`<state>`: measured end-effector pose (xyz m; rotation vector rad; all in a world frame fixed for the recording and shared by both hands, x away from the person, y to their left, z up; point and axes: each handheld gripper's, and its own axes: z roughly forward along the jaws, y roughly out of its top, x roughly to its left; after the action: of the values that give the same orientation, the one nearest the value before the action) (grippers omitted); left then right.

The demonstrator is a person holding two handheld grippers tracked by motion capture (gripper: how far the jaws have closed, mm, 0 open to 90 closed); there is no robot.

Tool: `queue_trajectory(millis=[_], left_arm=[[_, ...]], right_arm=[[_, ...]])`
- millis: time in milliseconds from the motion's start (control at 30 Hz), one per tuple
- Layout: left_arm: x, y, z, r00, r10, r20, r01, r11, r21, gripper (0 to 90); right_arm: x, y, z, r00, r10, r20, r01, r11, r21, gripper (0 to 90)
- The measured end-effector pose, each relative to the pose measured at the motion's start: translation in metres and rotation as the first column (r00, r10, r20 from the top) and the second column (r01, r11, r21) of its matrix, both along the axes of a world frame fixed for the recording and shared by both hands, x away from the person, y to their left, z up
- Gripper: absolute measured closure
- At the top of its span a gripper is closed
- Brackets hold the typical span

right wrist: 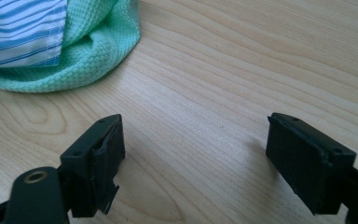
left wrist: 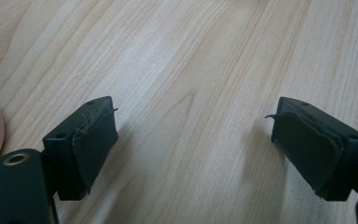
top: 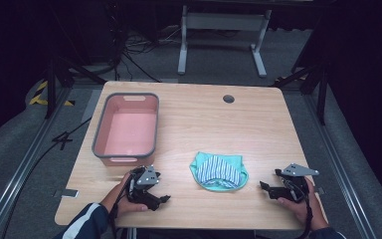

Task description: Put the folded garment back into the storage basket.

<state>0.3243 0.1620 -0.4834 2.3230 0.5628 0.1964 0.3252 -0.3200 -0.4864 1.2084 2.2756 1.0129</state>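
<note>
Both grippers rest low over the wooden table [top: 258, 124] with jaws spread wide and nothing between them. We hold the left gripper [top: 163, 198] just in front of the pink basin [top: 126, 128], and the right gripper [top: 264, 187] just beside the crumpled cloth [top: 218, 171], green with a blue-striped part, lying between the two.
</note>
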Motion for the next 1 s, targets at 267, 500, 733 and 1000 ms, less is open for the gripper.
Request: queue_trajectory(millis=[267, 500, 733, 1000], left_arm=[[-0.001, 0.0, 0.0, 1.0, 0.005, 0.007, -0.006, 1.0, 0.003, 14.5], [-0.005, -0.002, 0.004, 1.0, 0.006, 0.004, -0.006, 0.9997, 0.023, 22.4], [-0.003, -0.008, 0.006, 0.9996, 0.03, 0.003, -0.03, 0.9992, 0.028, 24.3], [-0.002, -0.015, 0.01, 0.9999, 0.008, -0.006, -0.008, 0.9999, 0.014, 25.7]], right_arm=[[0.0, 0.0, 0.0, 1.0, -0.001, 0.0, 0.001, 1.0, -0.001, 19.8], [0.0, 0.0, 0.0, 1.0, -0.003, 0.0, 0.003, 1.0, -0.001, 19.4], [0.0, 0.0, 0.0, 1.0, -0.005, 0.0, 0.005, 1.0, -0.001, 19.3], [0.0, 0.0, 0.0, 0.9999, -0.011, -0.003, 0.011, 0.9999, -0.001, 18.6]])
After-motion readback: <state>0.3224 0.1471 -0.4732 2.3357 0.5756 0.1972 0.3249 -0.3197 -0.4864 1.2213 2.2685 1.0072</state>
